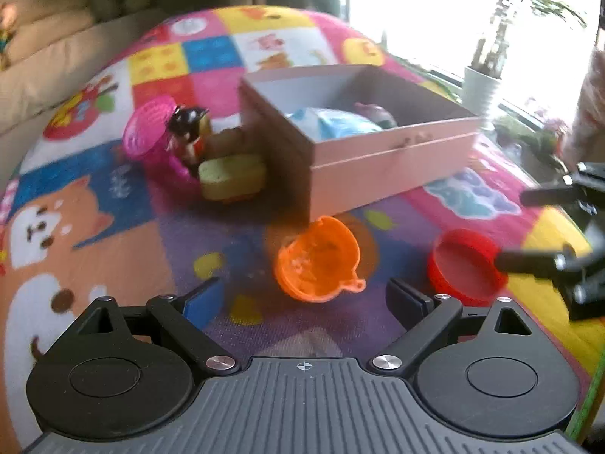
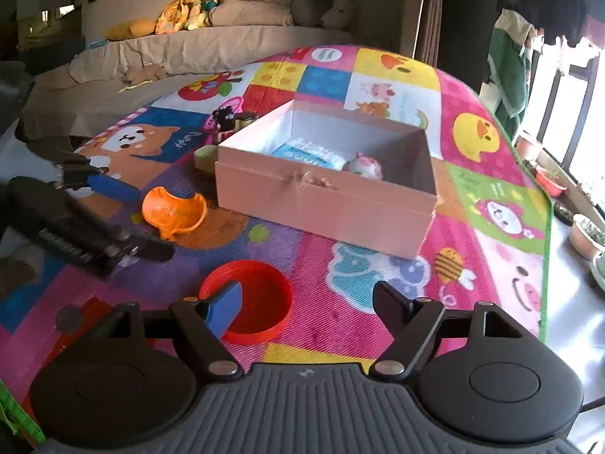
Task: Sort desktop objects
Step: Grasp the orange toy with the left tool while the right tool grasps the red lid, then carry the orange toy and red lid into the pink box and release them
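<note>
Now, step in hand: we judge that we are about to pick up the shallow red plastic lid (image 2: 249, 299) and carry it to the open pink cardboard box (image 2: 325, 193).
Doing it well: we should shift the right gripper (image 2: 308, 304) toward the left of its view until the lid's rim sits between the fingers, lower, then close on the rim, not the flat base.
Right gripper: jaws wide apart, holding nothing; its blue left pad overlaps the lid's near left edge in the right wrist view, while the lid lies mostly left of the gap.
Left gripper (image 1: 304, 299): open and empty; the orange plastic toy cup (image 1: 317, 259) lies tipped just beyond its fingers, lower centre of its view.
Box: centre of both views, already holding a blue packet and a small toy.
Desk: covered by a colourful cartoon mat (image 2: 491, 227).
</note>
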A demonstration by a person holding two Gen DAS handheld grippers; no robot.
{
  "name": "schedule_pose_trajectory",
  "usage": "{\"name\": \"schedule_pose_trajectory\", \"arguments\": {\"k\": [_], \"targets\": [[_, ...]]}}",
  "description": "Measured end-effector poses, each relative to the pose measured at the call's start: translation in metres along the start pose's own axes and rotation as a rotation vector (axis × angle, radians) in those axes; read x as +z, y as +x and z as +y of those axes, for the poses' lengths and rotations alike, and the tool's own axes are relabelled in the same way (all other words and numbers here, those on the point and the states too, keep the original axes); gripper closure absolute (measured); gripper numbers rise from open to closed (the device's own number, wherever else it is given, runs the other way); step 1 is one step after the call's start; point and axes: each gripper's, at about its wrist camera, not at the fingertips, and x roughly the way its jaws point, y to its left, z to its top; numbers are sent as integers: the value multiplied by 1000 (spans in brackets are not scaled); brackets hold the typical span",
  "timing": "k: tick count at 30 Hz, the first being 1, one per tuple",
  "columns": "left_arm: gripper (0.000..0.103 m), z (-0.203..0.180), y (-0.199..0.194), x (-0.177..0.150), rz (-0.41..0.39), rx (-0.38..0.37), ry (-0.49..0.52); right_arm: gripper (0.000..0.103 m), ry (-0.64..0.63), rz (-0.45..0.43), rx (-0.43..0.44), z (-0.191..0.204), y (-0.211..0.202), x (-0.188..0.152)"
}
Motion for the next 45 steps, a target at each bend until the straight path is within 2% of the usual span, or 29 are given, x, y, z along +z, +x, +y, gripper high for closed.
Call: {"name": "schedule_pose_trajectory", "arguments": {"k": [5,9,11,15,17,18,22,28,32,37,40,45], "targets": [[10,-6,9,4,-2,22,-28,21,-14,14,24,8,3,-3],[17,-6,14,7,-6,38,-19,18,-18,17,50,15,5,-5],[23,-5,14,7,-11,45,-14,16,-16,26,70,18,9,-5],[45,-4,13,9,-11,64,1,16,-3,55,80,22,24,-5],[49,-3,12,9,-6,60,1,16,13,60,94,21,28,-4],[50,-2,12,9,-4,58,-1,17,21,62,101,21,29,-4],[50,-2,9,7,-2,52,0,39,30,76,117,21,31,1],[50,-3,-3,2,-7,33,-13,39,35,76,105,19,22,1],[50,-7,-23,-5,-21,17,14,39,20,68,98,16,7,2],[50,-10,-39,-6,-40,22,17,39,28,61,48,9,-8,6],[50,-12,-47,0,-64,17,12,39,48,48,26,6,-16,12],[50,-17,-61,28,-136,0,40,39,6,-24,-19,5,-38,28]]}}
